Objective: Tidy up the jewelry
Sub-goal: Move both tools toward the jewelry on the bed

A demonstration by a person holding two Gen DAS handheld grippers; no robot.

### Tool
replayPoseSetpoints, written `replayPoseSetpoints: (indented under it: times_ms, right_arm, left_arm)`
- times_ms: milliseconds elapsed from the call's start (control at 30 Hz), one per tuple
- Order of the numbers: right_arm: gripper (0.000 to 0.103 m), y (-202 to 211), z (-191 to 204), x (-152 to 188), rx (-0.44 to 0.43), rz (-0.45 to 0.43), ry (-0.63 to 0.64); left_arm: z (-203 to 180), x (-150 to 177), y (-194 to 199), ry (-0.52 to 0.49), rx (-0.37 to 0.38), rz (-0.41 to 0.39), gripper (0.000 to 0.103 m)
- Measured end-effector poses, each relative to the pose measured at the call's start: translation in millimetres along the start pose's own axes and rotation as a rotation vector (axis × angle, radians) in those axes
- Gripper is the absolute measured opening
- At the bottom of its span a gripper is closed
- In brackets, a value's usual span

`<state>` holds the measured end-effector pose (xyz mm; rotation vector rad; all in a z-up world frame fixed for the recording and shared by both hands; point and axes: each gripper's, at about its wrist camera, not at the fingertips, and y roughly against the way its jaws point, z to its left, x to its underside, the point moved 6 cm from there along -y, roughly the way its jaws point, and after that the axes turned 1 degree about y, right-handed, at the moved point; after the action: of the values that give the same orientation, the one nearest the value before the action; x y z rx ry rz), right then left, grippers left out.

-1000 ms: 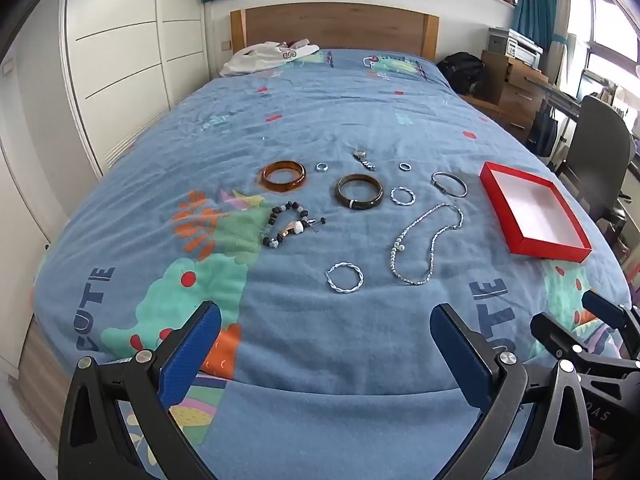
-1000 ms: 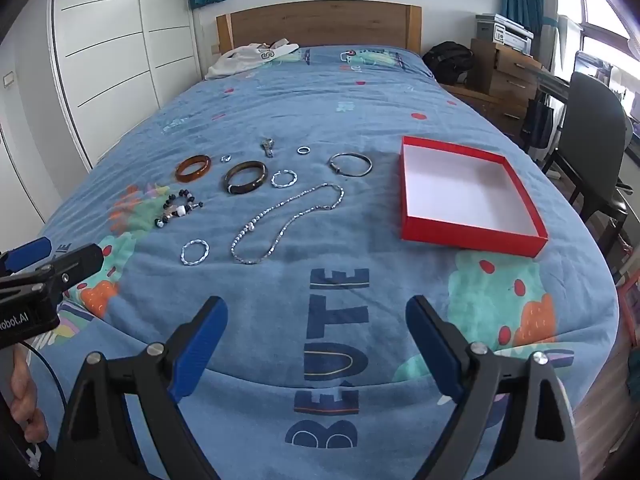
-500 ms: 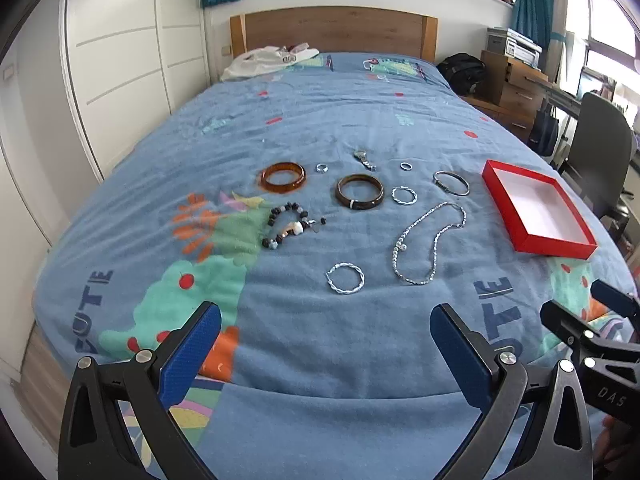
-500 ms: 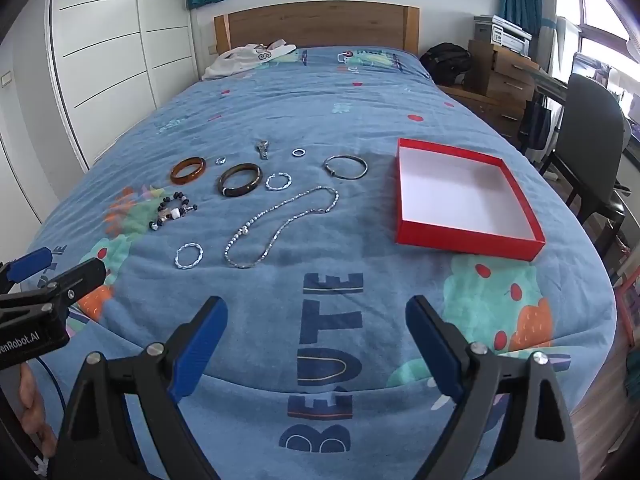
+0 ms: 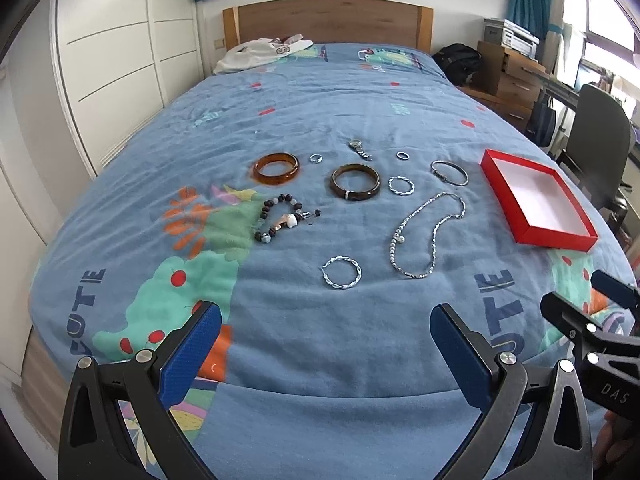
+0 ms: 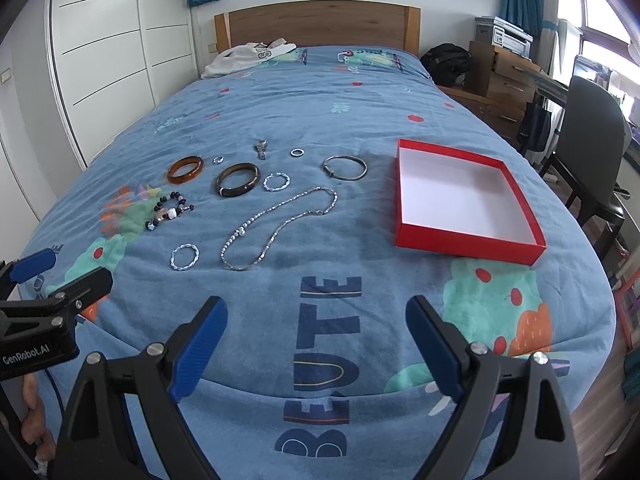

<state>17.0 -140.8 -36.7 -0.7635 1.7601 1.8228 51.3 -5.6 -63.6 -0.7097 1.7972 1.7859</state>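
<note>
Jewelry lies spread on a blue bedspread: an amber bangle (image 5: 277,167), a dark brown bangle (image 5: 355,182), a beaded bracelet (image 5: 285,218), a silver chain necklace (image 5: 428,233), a twisted silver hoop (image 5: 341,272), a thin silver bangle (image 5: 449,172) and small rings. An empty red box (image 5: 536,198) with a white floor sits to the right; it also shows in the right wrist view (image 6: 460,200). My left gripper (image 5: 324,324) is open and empty above the bed's near edge. My right gripper (image 6: 316,316) is open and empty, short of the necklace (image 6: 276,226).
A wooden headboard (image 5: 328,20) and a white garment (image 5: 264,50) are at the far end. White wardrobe doors (image 5: 104,64) line the left. A black chair (image 6: 592,140), a desk and a black bag (image 6: 444,60) stand to the right of the bed.
Both grippers have drawn back slightly and tilted, so the jewelry and red box sit a little farther off in view. Nothing on the bed has moved.
</note>
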Motion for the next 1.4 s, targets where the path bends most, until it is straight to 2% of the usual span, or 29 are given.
replayPoseSetpoints:
  times_ms: [400,967,1400]
  right_arm:
    - [0.091,-20.9,2.2,-1.9,-0.005,0.025,0.007]
    - [0.091,-51.5,3.0,-6.6,0.005,0.082,0.018]
    - [0.091,-60.8,-1.4,-8.2,0.008,0.089,0.024]
  left_arm:
    - [5.7,3.0,-18.2,0.008,-0.028,0.044,0.102]
    - [10.4,-7.6,-44.4,0.01,-0.021,0.068,0.102]
    - [-4.0,-9.0,-53.6,-0.05,-0.023,0.058,0.102]
